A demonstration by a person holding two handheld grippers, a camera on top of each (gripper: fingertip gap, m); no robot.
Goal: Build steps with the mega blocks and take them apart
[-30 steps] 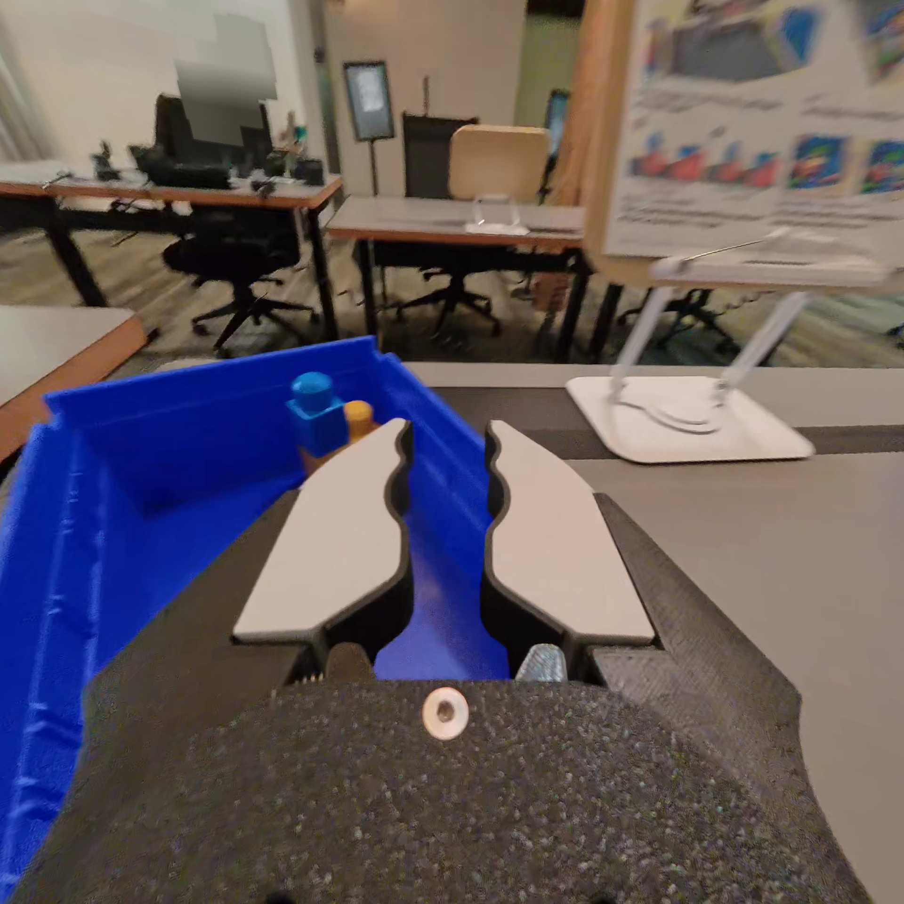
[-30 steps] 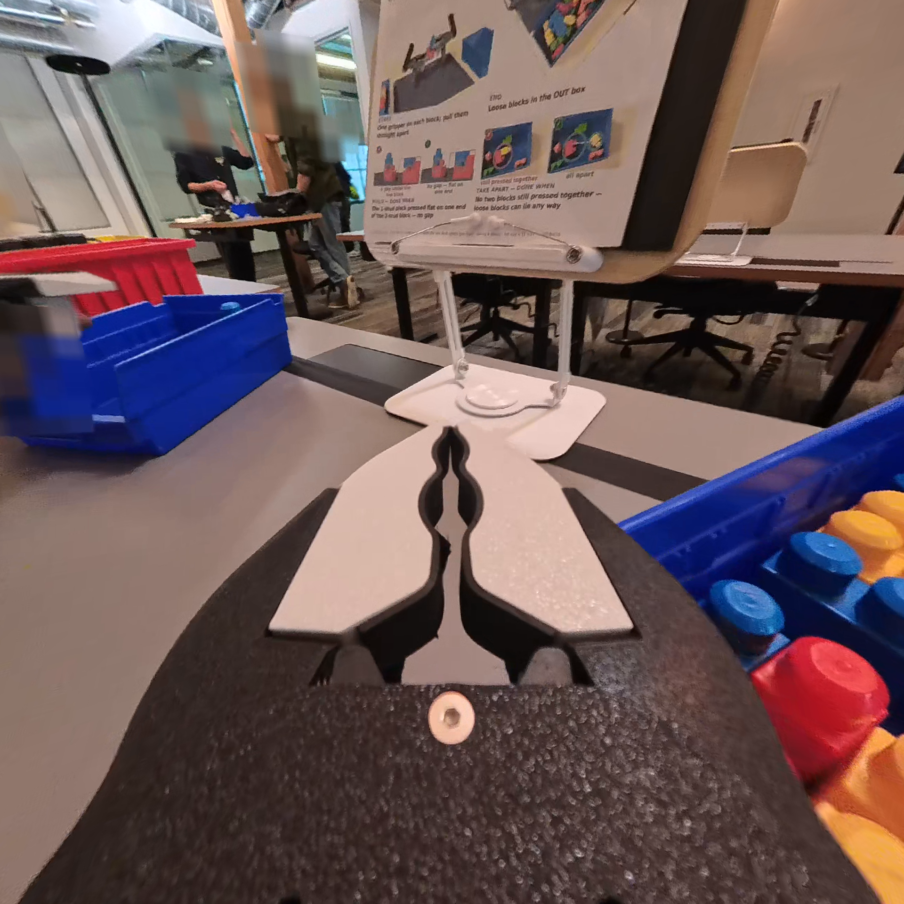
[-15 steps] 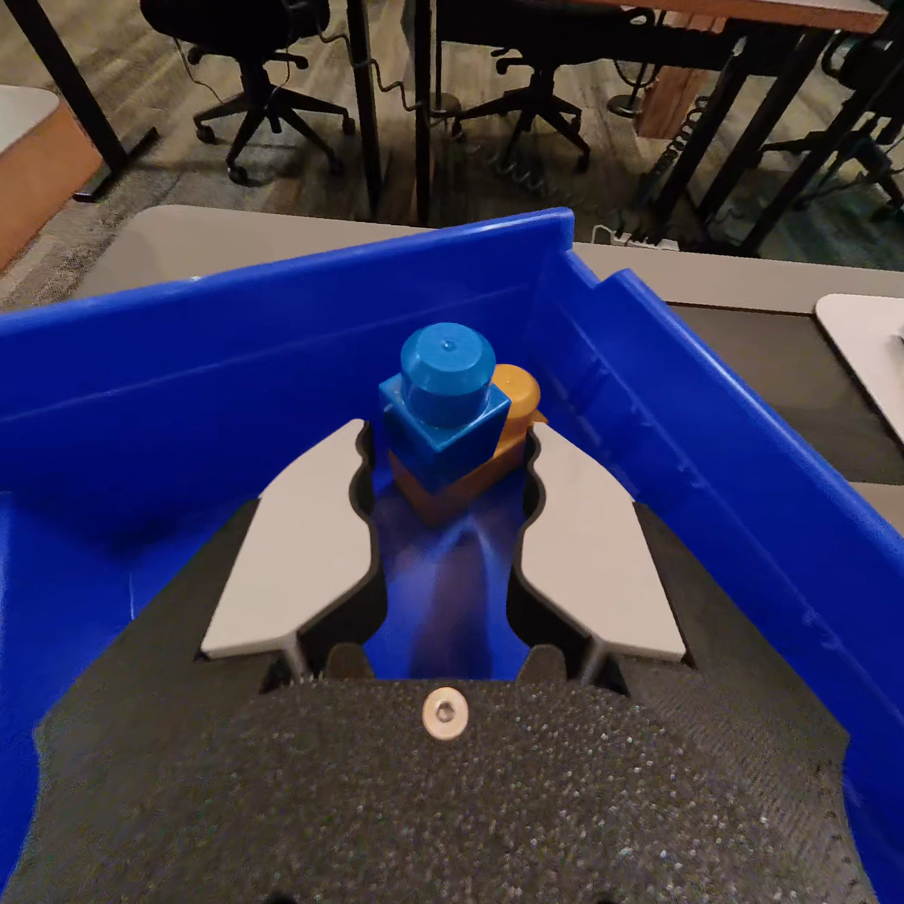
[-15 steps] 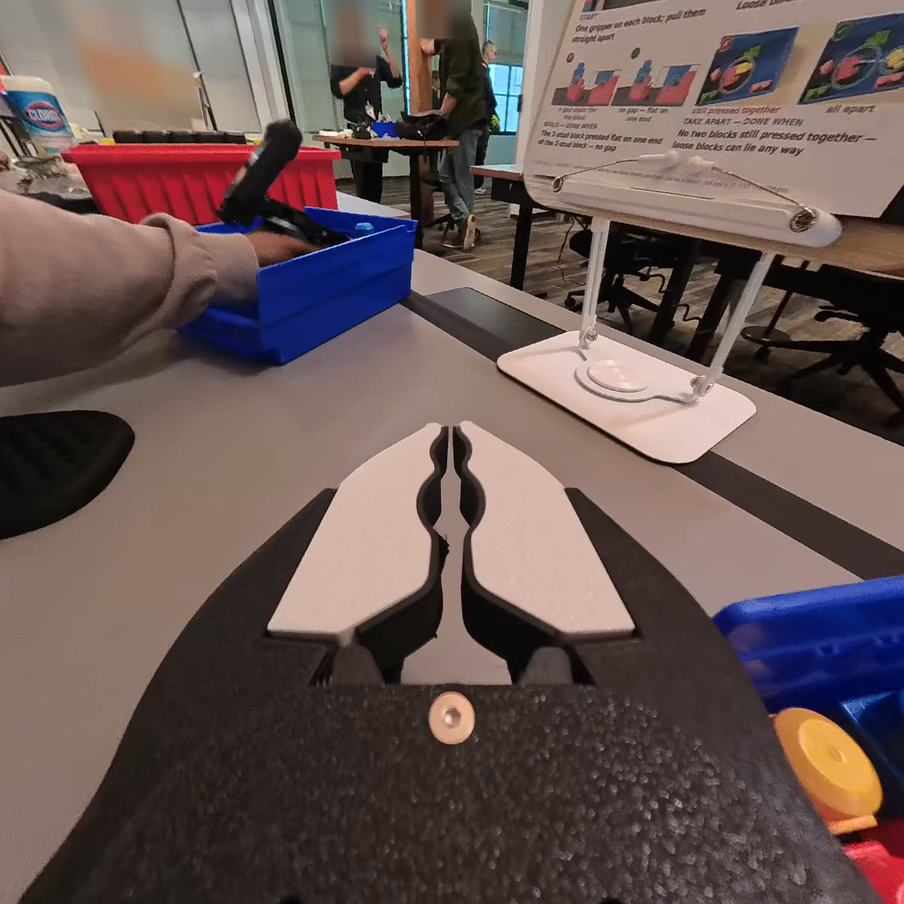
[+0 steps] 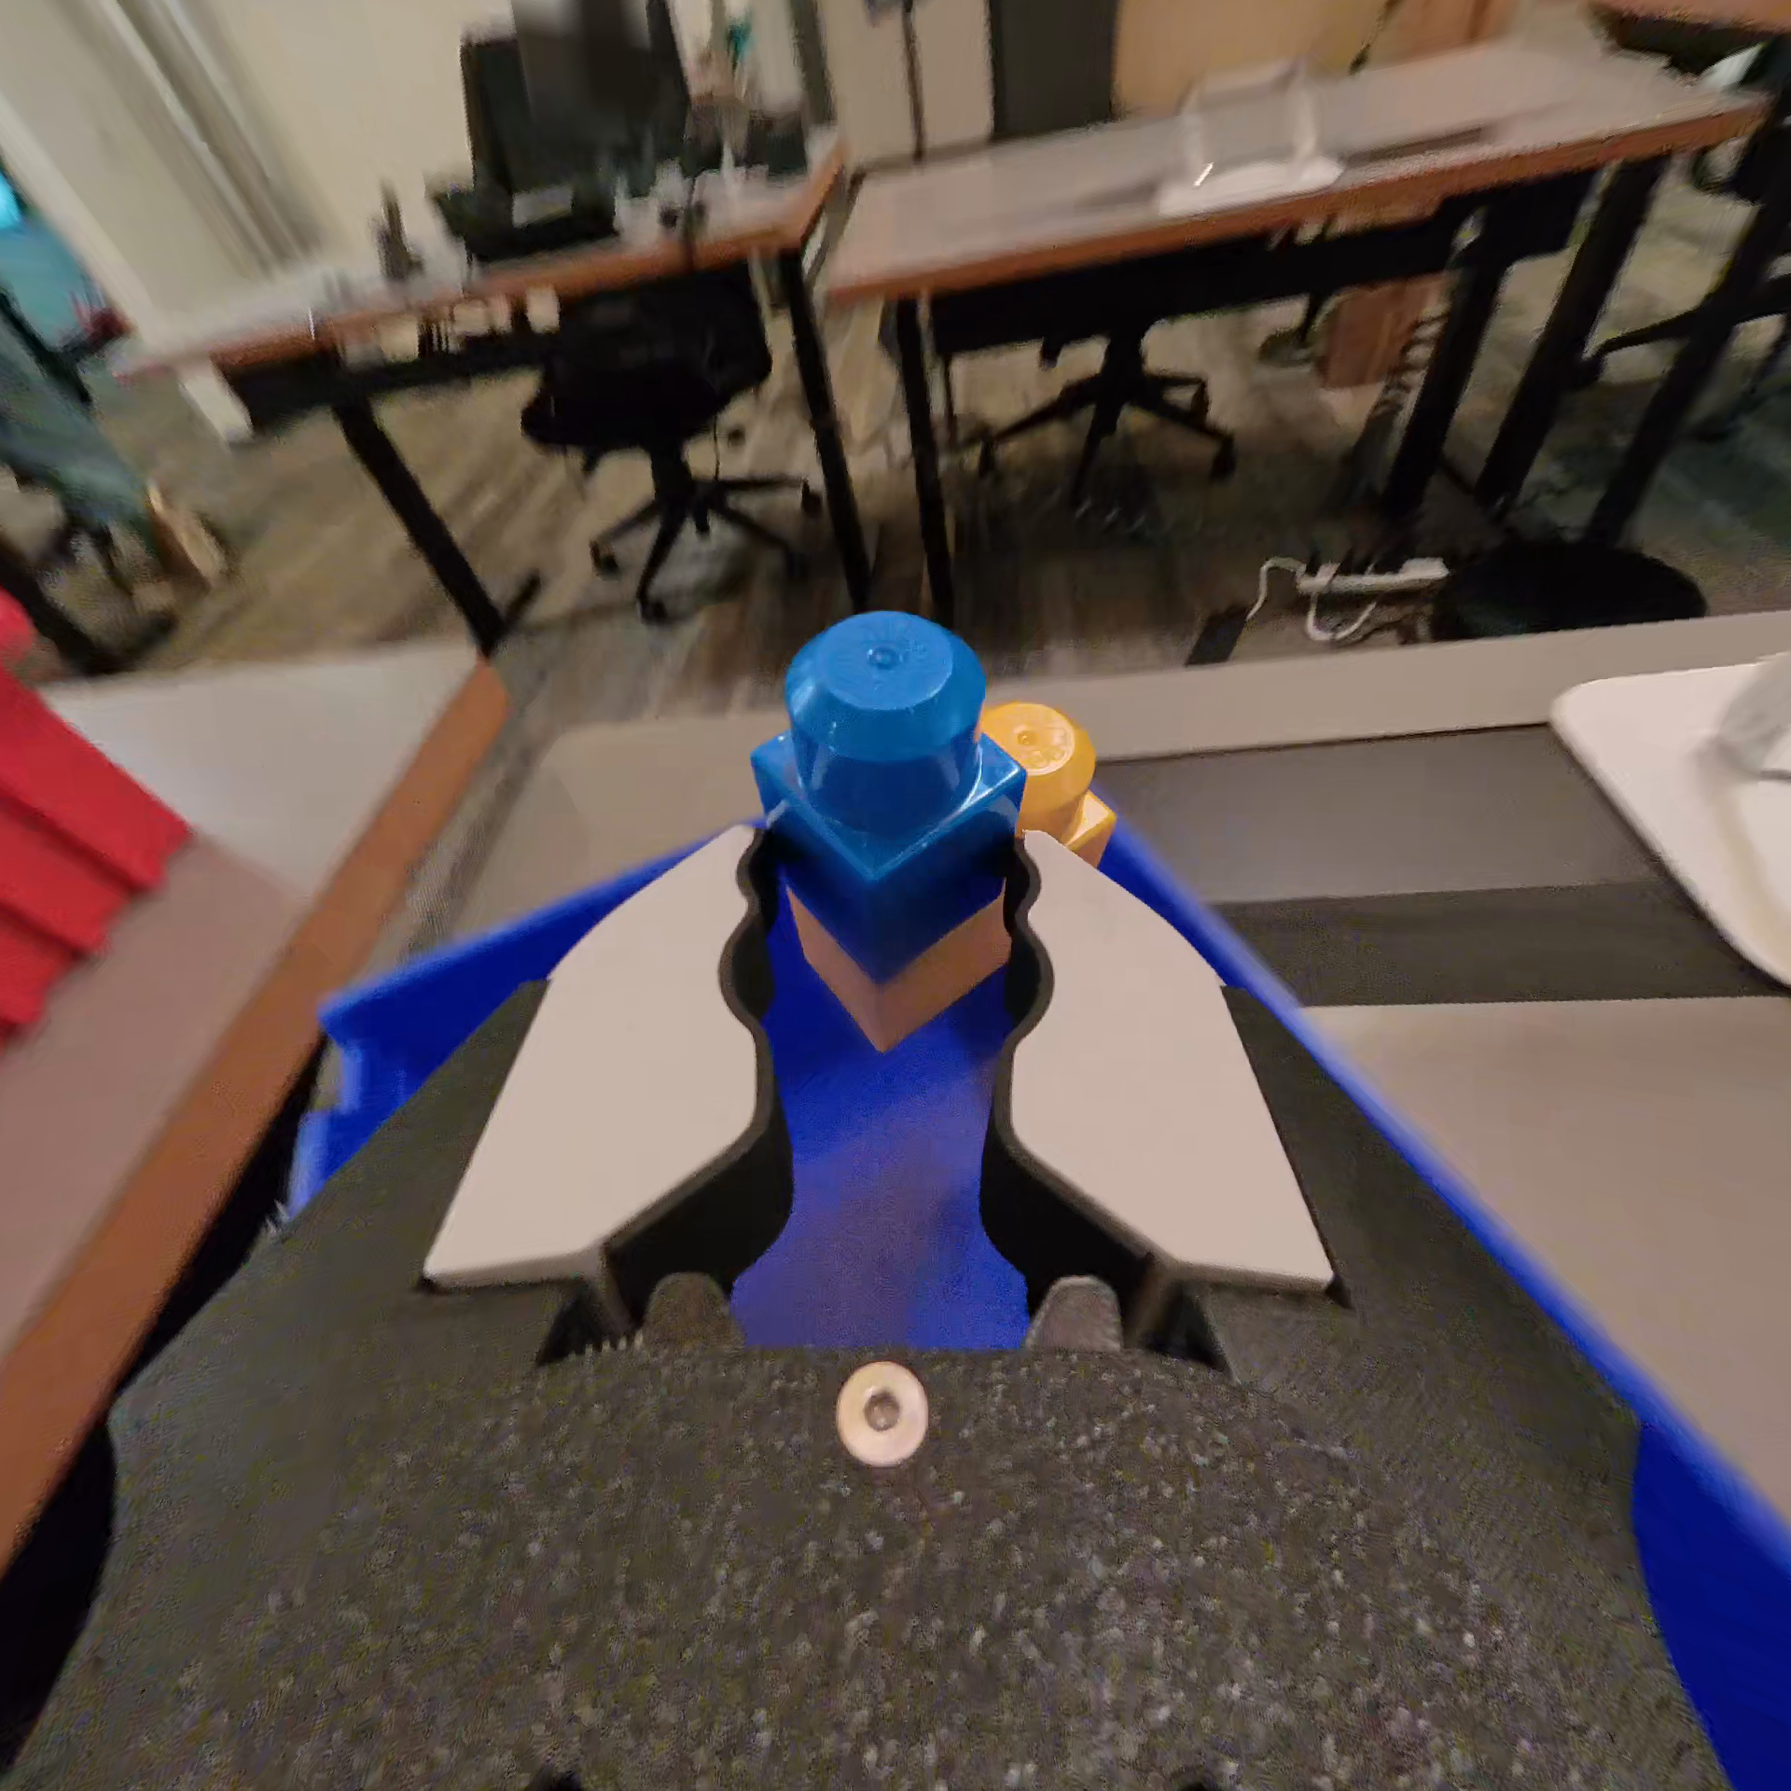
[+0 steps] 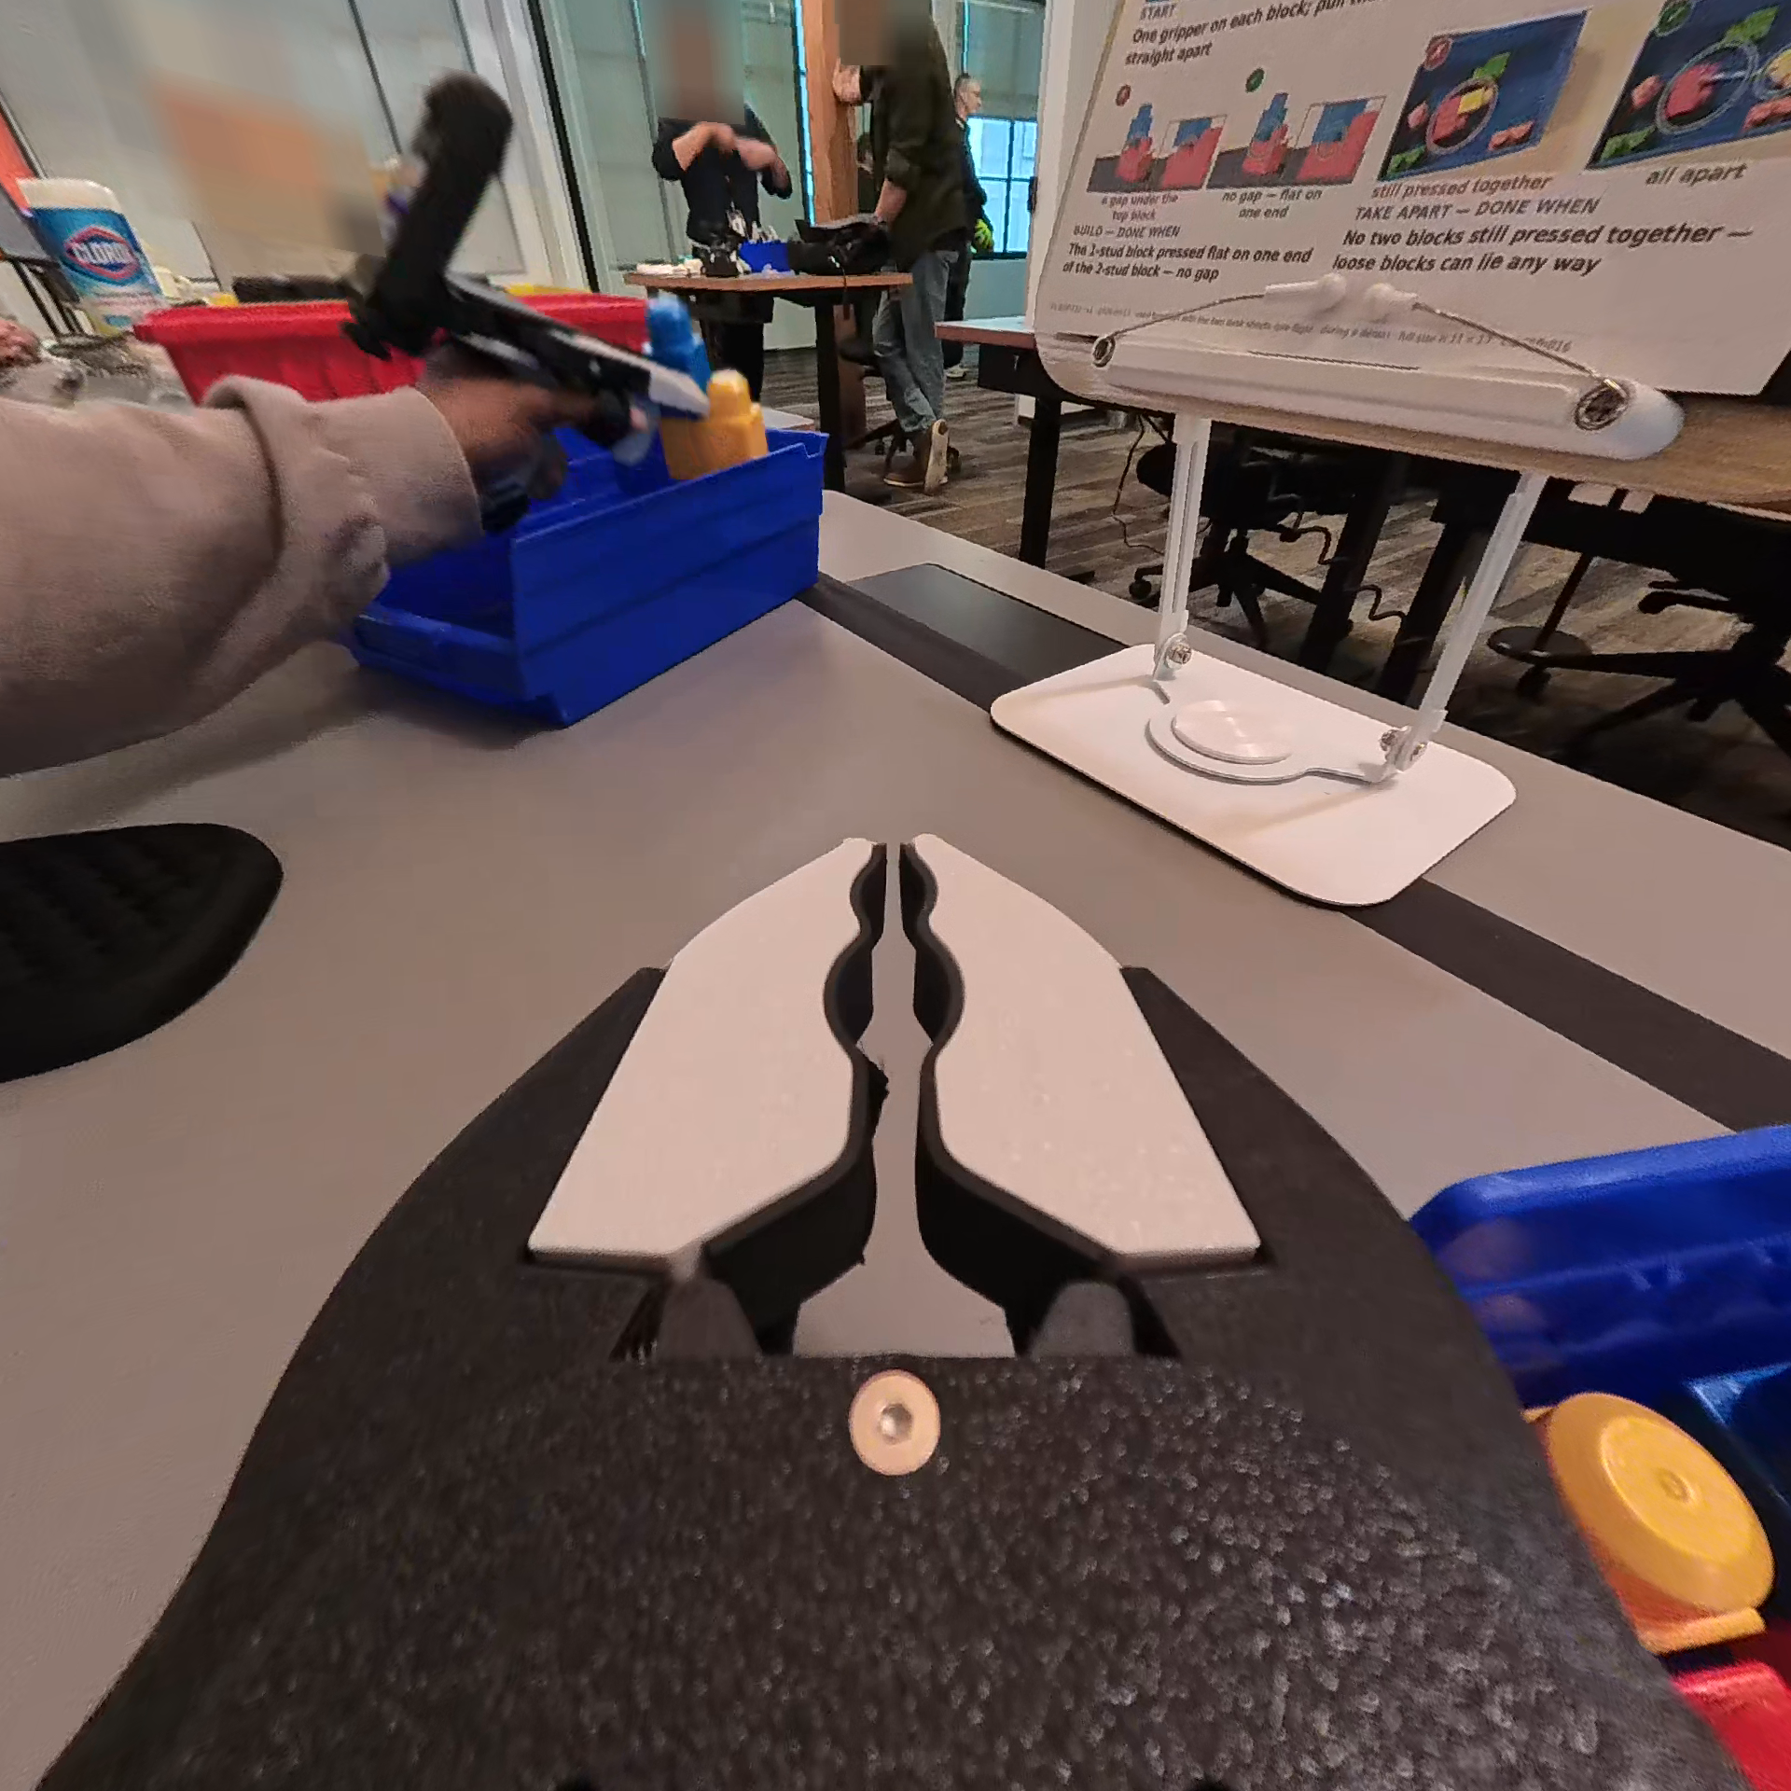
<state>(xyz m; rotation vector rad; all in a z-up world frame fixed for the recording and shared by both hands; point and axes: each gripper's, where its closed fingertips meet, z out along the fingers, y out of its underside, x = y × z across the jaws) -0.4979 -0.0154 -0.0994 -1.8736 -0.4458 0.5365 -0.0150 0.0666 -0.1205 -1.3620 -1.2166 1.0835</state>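
Observation:
My left gripper [image 5: 887,863] is shut on a joined pair of blocks: a blue one-stud block [image 5: 887,785] pressed onto an orange two-stud block [image 5: 1052,775]. It holds them above a blue bin [image 5: 1260,979]. The right wrist view shows this from afar: the left gripper [image 6: 669,397] with the blue block [image 6: 674,334] and the orange block [image 6: 717,431] over the blue bin [image 6: 620,591]. My right gripper [image 6: 892,848] is shut and empty, low over the grey table [image 6: 581,833].
A second blue bin [image 6: 1638,1260] at my right holds an orange block [image 6: 1657,1512] and others. A white stand [image 6: 1250,775] carries an instruction sheet [image 6: 1405,165]. A red bin [image 6: 281,344] sits behind the left bin. A black pad [image 6: 107,930] lies at left. People stand far behind.
My left gripper closed on the blue-and-orange pair and lifted it out of the bin. My right gripper stayed shut and shifted slightly.

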